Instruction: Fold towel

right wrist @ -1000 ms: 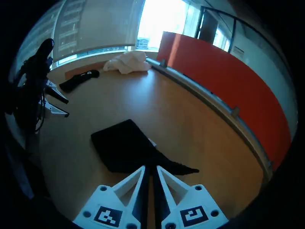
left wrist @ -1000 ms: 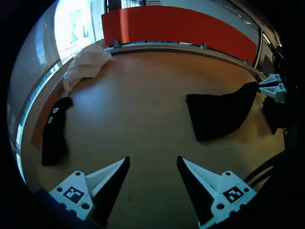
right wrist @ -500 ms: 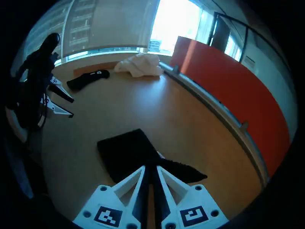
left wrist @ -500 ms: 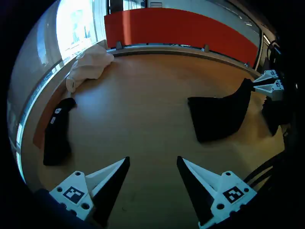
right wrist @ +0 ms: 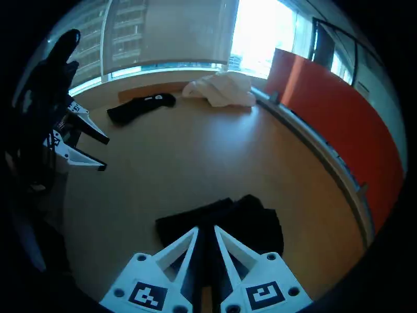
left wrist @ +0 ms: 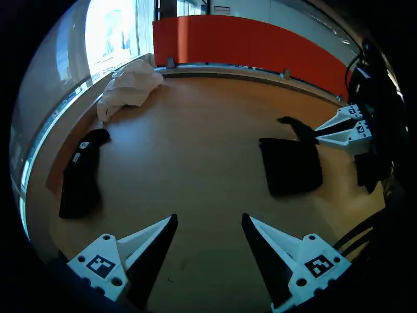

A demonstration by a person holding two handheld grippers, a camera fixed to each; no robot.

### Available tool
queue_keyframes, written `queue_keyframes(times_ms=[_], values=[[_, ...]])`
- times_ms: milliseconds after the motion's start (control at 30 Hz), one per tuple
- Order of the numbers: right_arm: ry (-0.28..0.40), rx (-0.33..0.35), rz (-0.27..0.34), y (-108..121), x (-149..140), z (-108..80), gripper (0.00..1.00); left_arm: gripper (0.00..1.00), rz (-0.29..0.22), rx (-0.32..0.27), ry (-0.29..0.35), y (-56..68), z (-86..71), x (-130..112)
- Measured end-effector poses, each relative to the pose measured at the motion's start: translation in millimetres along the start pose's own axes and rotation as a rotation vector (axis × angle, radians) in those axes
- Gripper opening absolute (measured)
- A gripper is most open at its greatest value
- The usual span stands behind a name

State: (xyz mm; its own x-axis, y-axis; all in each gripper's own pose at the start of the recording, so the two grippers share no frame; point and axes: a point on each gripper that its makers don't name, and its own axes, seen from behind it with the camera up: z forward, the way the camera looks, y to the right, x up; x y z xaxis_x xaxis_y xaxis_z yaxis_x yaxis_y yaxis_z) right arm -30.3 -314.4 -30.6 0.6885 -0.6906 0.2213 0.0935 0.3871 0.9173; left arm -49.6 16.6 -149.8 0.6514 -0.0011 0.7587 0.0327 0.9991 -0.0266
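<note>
Left gripper view: the left gripper (left wrist: 208, 245) stands with its two fingers spread wide, and bare wood of the bench (left wrist: 198, 141) shows between them. The black towel (left wrist: 289, 167) lies on the bench ahead and to the right of this gripper, well apart from it. Most of the towel rests flat as a roughly rectangular dark patch. One corner is raised off that patch at its far edge and meets the tips of the right gripper (left wrist: 314, 133), which reaches in from the right side.

Right gripper view: the right gripper's fingers are pressed nearly together, pinching the dark fabric of the towel in the narrow gap between them. The rest of the towel lies in bunched, overlapping layers on the bench just ahead of and under the fingertips. The left gripper appears at the left edge, apart from the towel, with its fingers splayed.

Background: a crumpled white cloth (left wrist: 127, 86) sits at the far corner of the bench, beside the bright window (left wrist: 112, 34). A dark folded cloth (left wrist: 81, 175) lies along the bench edge on the window side, well apart from the towel. An orange panel (left wrist: 250, 44) runs along the far side of the bench.
</note>
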Motion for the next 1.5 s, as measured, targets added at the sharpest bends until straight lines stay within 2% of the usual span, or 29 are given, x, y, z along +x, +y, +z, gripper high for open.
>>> queue_keyframes(times_ms=[133, 233, 567, 700, 800, 900, 1033, 1100, 1233, 1367, 1500], values=[[-0.031, 0.057, 0.021, -21, -8, 26.2, 0.06, 0.91, -0.004, 0.002, -0.002, -3.3, -2.0, -4], [-0.053, 0.082, 0.032, -30, -14, 38.4, 0.06, 0.91, -0.012, 0.001, -0.004, -4.9, -2.6, -6], [-0.074, 0.091, 0.04, -34, -18, 43.2, 0.06, 0.91, -0.021, -0.005, -0.001, -6.7, -1.9, -7], [-0.08, 0.087, 0.042, -34, -21, 43.5, 0.09, 0.91, -0.021, -0.006, -0.001, -6.8, -2.0, -7], [-0.085, 0.092, 0.043, -36, -23, 42.9, 0.22, 0.91, -0.023, -0.006, 0.0, -7.1, -2.5, -8], [-0.089, 0.087, 0.044, -36, -25, 42.0, 0.39, 0.91, -0.025, -0.005, 0.0, -7.7, -3.0, -9], [-0.089, 0.084, 0.049, -36, -27, 40.4, 0.52, 0.91, -0.027, -0.004, 0.0, -8.1, -4.0, -10], [-0.087, 0.083, 0.054, -37, -27, 39.7, 0.52, 0.91, -0.027, -0.003, 0.0, -8.3, -4.5, -10], [-0.077, 0.077, 0.07, -36, -25, 38.7, 0.67, 0.91, -0.023, -0.002, 0.003, -8.4, -5.2, -9], [-0.062, 0.076, 0.083, -35, -20, 36.8, 0.72, 0.91, -0.024, -0.001, 0.004, -8.2, -5.7, -9], [-0.053, 0.07, 0.087, -34, -18, 34.1, 0.73, 0.91, -0.028, 0.0, 0.005, -8.5, -6.3, -9]])
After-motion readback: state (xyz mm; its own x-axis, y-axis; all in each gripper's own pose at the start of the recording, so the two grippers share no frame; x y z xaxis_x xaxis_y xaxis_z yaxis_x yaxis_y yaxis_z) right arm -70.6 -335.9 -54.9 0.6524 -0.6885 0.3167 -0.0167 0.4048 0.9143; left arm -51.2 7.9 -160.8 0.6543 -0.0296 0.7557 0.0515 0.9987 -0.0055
